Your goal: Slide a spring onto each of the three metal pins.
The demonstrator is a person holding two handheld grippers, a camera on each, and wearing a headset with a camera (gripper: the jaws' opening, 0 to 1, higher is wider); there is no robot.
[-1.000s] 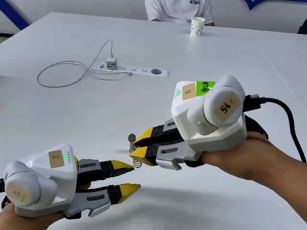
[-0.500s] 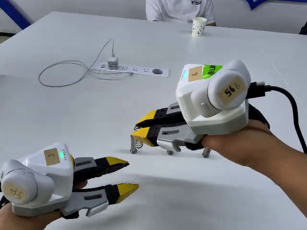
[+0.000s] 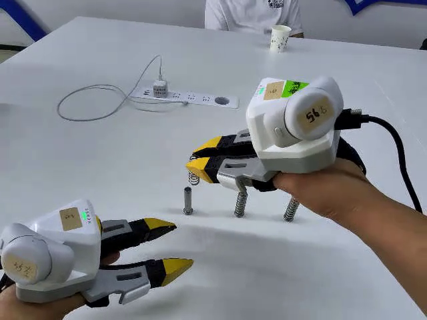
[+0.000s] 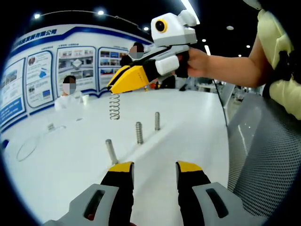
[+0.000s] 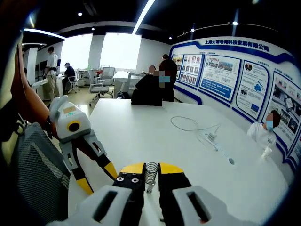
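Three metal pins stand in a row on the white table [image 3: 100,160]. The left pin [image 3: 188,200] [image 4: 111,151] is bare. The middle pin [image 3: 240,203] [image 4: 139,133] and the right pin [image 3: 291,209] [image 4: 157,121] each carry a spring. My right gripper [image 3: 197,164] [image 5: 150,170] is shut on a third spring [image 3: 193,178] [image 4: 114,107] [image 5: 150,175], which hangs from the jaw tips just above the bare pin. My left gripper [image 3: 172,248] [image 4: 154,168] rests low at the near left, open and holding nothing, pointing toward the pins.
A white power strip [image 3: 193,99] with a plugged-in charger and a looped cable [image 3: 87,100] lies at the back left. A paper cup [image 3: 280,38] stands at the far edge in front of a seated person [image 3: 250,13]. A black cable [image 3: 393,153] trails from my right gripper.
My right gripper has risen with the spring from table level beside the bare pin to just above it. The two spring-covered pins are now uncovered. The left gripper has barely moved.
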